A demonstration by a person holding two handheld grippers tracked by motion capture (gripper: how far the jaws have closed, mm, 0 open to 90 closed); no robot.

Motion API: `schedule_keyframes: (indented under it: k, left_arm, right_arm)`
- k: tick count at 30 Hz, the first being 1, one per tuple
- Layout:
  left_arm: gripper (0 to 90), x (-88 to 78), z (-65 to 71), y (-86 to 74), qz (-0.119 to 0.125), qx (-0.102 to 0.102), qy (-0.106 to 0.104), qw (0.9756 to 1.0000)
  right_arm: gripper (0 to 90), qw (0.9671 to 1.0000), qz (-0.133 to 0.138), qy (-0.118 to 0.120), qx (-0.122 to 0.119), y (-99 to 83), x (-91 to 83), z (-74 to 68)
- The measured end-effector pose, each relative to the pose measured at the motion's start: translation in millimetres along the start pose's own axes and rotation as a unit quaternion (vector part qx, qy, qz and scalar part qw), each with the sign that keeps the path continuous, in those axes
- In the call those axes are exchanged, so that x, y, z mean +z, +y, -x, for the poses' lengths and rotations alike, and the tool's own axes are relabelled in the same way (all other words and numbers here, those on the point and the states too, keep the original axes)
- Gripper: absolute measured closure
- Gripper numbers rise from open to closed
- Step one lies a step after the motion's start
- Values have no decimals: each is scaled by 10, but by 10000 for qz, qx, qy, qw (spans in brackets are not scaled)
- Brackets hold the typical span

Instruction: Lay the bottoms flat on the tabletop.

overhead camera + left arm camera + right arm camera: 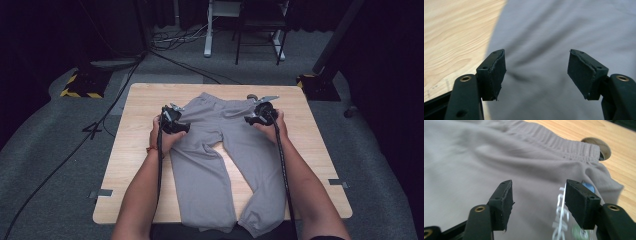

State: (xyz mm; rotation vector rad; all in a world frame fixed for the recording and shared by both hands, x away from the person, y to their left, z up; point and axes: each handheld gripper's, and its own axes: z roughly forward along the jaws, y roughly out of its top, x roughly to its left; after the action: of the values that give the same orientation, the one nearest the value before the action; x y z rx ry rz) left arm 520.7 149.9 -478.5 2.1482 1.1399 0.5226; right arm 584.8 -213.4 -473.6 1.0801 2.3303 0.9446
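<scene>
A pair of grey sweatpants (220, 150) lies flat on a light wooden desk (135, 165), waistband at the far edge, both legs running back toward the person, with the cuffs reaching the near edge. The legs are spread in a narrow upside-down V with bare wood showing between them. The garment looks smoothed out and unfolded, so the laying-out seems done, while any folding appears not yet begun; this is a judgement from how the cloth lies. The person holds one tool in each hand over the hip area. The left tool (172, 121) sits at the left hip edge of the pants, and the right tool (260, 114) at the right hip, just below the waistband. In the left gripper view the left tool (536, 72) has its jaws spread apart with plain grey cloth beneath them and nothing pinched, the desk's wood just off to one side. In the right gripper view the right tool (537, 202) is likewise released, jaws parted above the cloth beside white printed lettering (560, 217), with the ribbed waistband (564, 145) beyond and a round hole in the desk (602, 148) near the waistband's corner.
</scene>
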Motion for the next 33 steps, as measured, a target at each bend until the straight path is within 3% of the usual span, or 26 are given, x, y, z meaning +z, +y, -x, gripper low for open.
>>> schedule_keyframes:
  k: [3, 6, 10, 11, 13, 14, 15, 17, 19, 20, 22, 23, 25, 27, 29, 33]
  left_arm:
    - [297, -202, 208, -108, 38, 459, -261, 9986]
    - [284, -410, 439, -254, 69, 699, -617, 9956]
    - [274, -648, 830, -521, -6, 1102, -989, 9890]
    - [273, -715, 975, -607, -70, 1343, -982, 9860]
    - [270, -796, 1153, -719, -142, 1549, -1144, 9812]
    - [270, -834, 1240, -778, -221, 1661, -1178, 9788]
    - [268, -865, 1319, -836, -233, 1729, -1221, 9771]
    - [262, -919, 1446, -937, -333, 1748, -1354, 9747]
    - [259, -959, 1598, -1039, -366, 1861, -1472, 9707]
    - [262, -983, 1657, -1072, -326, 1836, -1555, 9701]
    - [263, -1018, 1728, -1103, -331, 1852, -1532, 9701]
    - [264, -1028, 1746, -1114, -309, 1892, -1563, 9689]
    - [271, -1048, 1740, -1156, -338, 1720, -1675, 9702]
    - [271, -1088, 1708, -1207, -432, 1621, -1864, 9680]
    - [272, -1167, 1693, -1260, -537, 1715, -1898, 9652]
    - [272, -1339, 1651, -1368, -813, 1818, -1818, 9630]
  right_arm:
    - [347, 9994, -61, 200, -268, -82, -274, -82]
    - [342, 9975, 8, 535, -459, -219, -597, -217]
    - [339, 9924, -48, 895, -842, -546, -1025, -555]
    - [339, 9911, -85, 982, -897, -624, -1091, -629]
    - [337, 9870, -141, 1219, -1036, -851, -1231, -836]
    - [330, 9837, -281, 1223, -1289, -950, -1280, -945]
    - [333, 9820, -334, 1194, -1424, -1041, -1334, -1041]
    - [336, 9783, -346, 1450, -1438, -1216, -1431, -1202]
    - [335, 9757, -386, 1512, -1535, -1356, -1484, -1339]
    - [335, 9737, -407, 1554, -1617, -1396, -1503, -1384]
    - [335, 9730, -407, 1502, -1704, -1466, -1546, -1463]
    - [334, 9732, -416, 1493, -1697, -1494, -1555, -1483]
    - [338, 9742, -380, 1622, -1524, -1557, -1562, -1505]
    - [336, 9723, -352, 1737, -1525, -1597, -1594, -1541]
    - [318, 9668, -332, 1941, -1628, -1646, -1636, -1617]
    - [299, 9530, -376, 2267, -1974, -1743, -1765, -1799]
